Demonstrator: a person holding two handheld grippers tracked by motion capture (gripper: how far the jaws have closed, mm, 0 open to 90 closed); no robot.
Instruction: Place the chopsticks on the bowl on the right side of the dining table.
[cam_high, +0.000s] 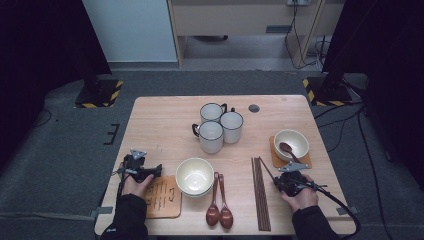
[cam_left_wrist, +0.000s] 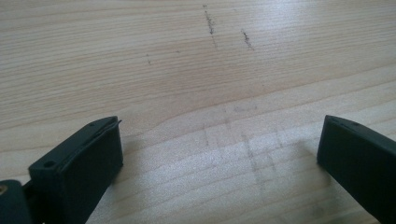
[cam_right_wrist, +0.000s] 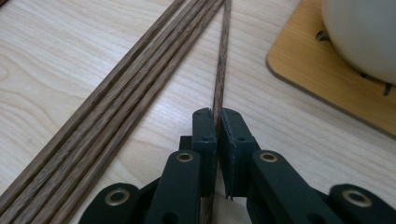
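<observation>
My right gripper (cam_right_wrist: 218, 122) is shut on a single dark wooden chopstick (cam_right_wrist: 221, 70) that lies slanted on the table, apart from the bundle of several chopsticks (cam_right_wrist: 116, 107) to its left. In the high view the right gripper (cam_high: 279, 181) sits at the table's front right, between the chopstick bundle (cam_high: 261, 195) and a wooden coaster (cam_high: 276, 159). My left gripper (cam_left_wrist: 219, 135) stands open over bare wood with nothing between its jaws. It appears in the high view as the left gripper (cam_high: 156, 171), at the front left, just above a second wooden coaster (cam_high: 162, 197).
A white bowl (cam_high: 291, 142) with a brown spoon in it rests on the right coaster. Stacked white bowls (cam_high: 194, 176) and two brown spoons (cam_high: 219, 210) lie at the front centre. Three white mugs (cam_high: 220, 127) stand mid-table. The table's front edge (cam_high: 200, 233) is close to both hands.
</observation>
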